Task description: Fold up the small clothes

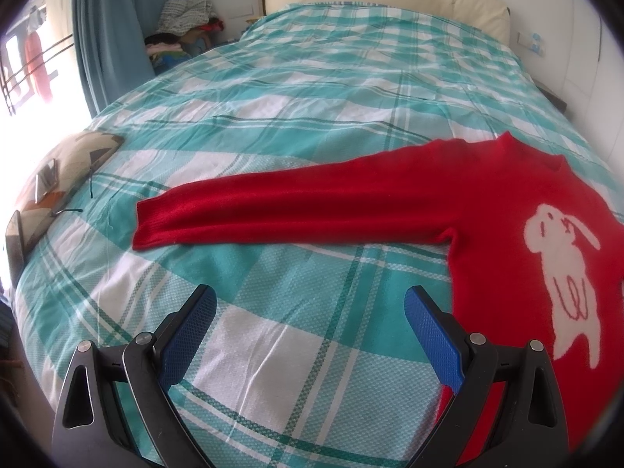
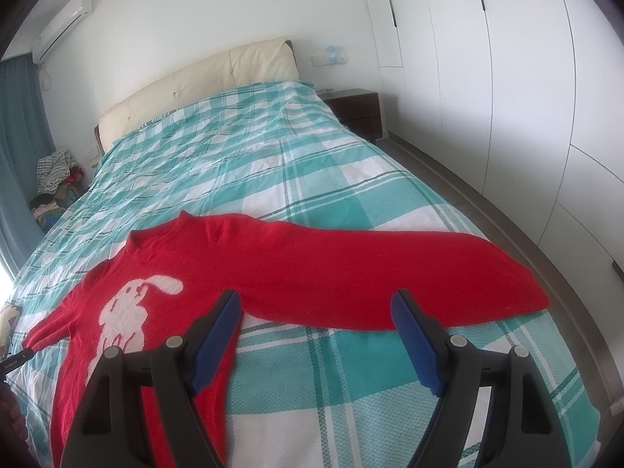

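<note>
A small red sweater [image 1: 487,210] with a white rabbit [image 1: 561,273] on its front lies flat on the teal plaid bedspread [image 1: 296,117], both sleeves spread out sideways. In the left wrist view one sleeve [image 1: 273,210] stretches left; my left gripper [image 1: 310,304] hovers open over bare bedspread below it, its right finger beside the sweater's body. In the right wrist view the same sweater [image 2: 187,273] shows its other sleeve [image 2: 409,277] reaching right. My right gripper [image 2: 316,304] stands open just short of that sleeve's near edge, with nothing between the blue pads.
A patterned cushion [image 1: 74,160] and a phone-like object lie at the bed's left edge. A pile of clothes [image 1: 183,23] sits by the blue curtain [image 1: 109,31]. A cream headboard [image 2: 195,82], a dark nightstand [image 2: 358,109] and white wardrobes [image 2: 507,78] bound the bed.
</note>
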A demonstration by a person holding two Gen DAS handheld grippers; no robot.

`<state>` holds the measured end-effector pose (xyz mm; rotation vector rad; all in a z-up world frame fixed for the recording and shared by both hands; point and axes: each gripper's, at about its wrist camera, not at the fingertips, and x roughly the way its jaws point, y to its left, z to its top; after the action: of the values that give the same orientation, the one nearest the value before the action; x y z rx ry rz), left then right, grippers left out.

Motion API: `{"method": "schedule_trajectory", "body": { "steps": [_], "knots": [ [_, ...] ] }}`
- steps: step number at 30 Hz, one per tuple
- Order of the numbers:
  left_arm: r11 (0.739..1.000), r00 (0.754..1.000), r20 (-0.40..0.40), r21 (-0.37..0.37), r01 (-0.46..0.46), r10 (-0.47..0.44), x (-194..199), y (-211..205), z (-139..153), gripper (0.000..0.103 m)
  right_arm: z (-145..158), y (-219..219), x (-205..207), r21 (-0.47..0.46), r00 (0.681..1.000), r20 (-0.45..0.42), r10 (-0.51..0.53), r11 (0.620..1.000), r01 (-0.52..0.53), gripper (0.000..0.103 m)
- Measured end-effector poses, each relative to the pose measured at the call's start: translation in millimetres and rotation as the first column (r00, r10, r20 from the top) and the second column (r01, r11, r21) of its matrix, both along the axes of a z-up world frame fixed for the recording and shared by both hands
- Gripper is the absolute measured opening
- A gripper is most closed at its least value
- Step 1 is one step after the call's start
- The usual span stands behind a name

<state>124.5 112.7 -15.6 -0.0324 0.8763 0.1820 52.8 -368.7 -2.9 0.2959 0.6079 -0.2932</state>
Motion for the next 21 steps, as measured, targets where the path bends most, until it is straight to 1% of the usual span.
{"method": "schedule_trajectory", "body": {
  "steps": [4,7,9,10,12,13,14,15,16,17,18,20,21],
  "knots": [
    [1.000,1.000,0.001,0.004,0.000,0.000,-1,2,0,0.098,-1,-5,-2,0.012,1.000,0.001,-0.010,1.000,0.010,0.079],
    [1.000,1.000,0.003,-0.007,0.000,0.000,0,4,1,0.098,2,-12,-5,0.018,1.000,0.014,-0.019,1.000,0.019,0.079],
    [1.000,1.000,0.009,-0.021,-0.004,0.005,-1,9,4,0.098,7,-26,-12,0.021,0.998,0.038,-0.051,0.999,0.050,0.079],
    [0.999,1.000,0.013,-0.032,-0.006,0.007,-1,13,5,0.098,10,-37,-18,0.031,0.995,0.055,-0.088,0.996,0.086,0.079],
    [0.999,1.000,0.021,-0.053,-0.011,0.012,-2,19,8,0.098,13,-67,-34,0.096,0.979,0.091,-0.181,0.980,0.173,0.079],
    [0.998,1.000,0.023,-0.062,-0.014,0.015,-2,22,9,0.098,12,-84,-44,0.153,0.968,0.105,-0.230,0.965,0.212,0.079],
    [0.997,1.000,0.022,-0.070,-0.015,0.016,-3,24,9,0.098,9,-102,-54,0.226,0.954,0.115,-0.278,0.942,0.247,0.079],
    [0.997,1.000,0.020,-0.076,-0.015,0.016,-3,25,9,0.098,3,-119,-65,0.313,0.941,0.121,-0.317,0.911,0.267,0.079],
    [0.997,1.000,0.019,-0.081,-0.016,0.017,-4,25,10,0.098,-7,-136,-75,0.417,0.930,0.124,-0.346,0.869,0.267,0.079],
    [0.996,1.000,0.019,-0.084,-0.018,0.020,-4,25,10,0.098,-22,-153,-84,0.533,0.920,0.122,-0.372,0.807,0.255,0.079],
    [0.996,1.000,0.020,-0.085,-0.020,0.021,-4,24,10,0.098,-37,-166,-92,0.632,0.909,0.110,-0.402,0.734,0.248,0.079],
    [0.996,1.000,0.020,-0.085,-0.019,0.021,-5,25,9,0.098,-68,-184,-107,0.779,0.888,0.075,-0.454,0.582,0.232,0.079],
    [0.996,1.000,0.019,-0.083,-0.019,0.021,-5,25,9,0.098,-81,-189,-110,0.827,0.885,0.054,-0.462,0.517,0.219,0.079]
  ]
}}
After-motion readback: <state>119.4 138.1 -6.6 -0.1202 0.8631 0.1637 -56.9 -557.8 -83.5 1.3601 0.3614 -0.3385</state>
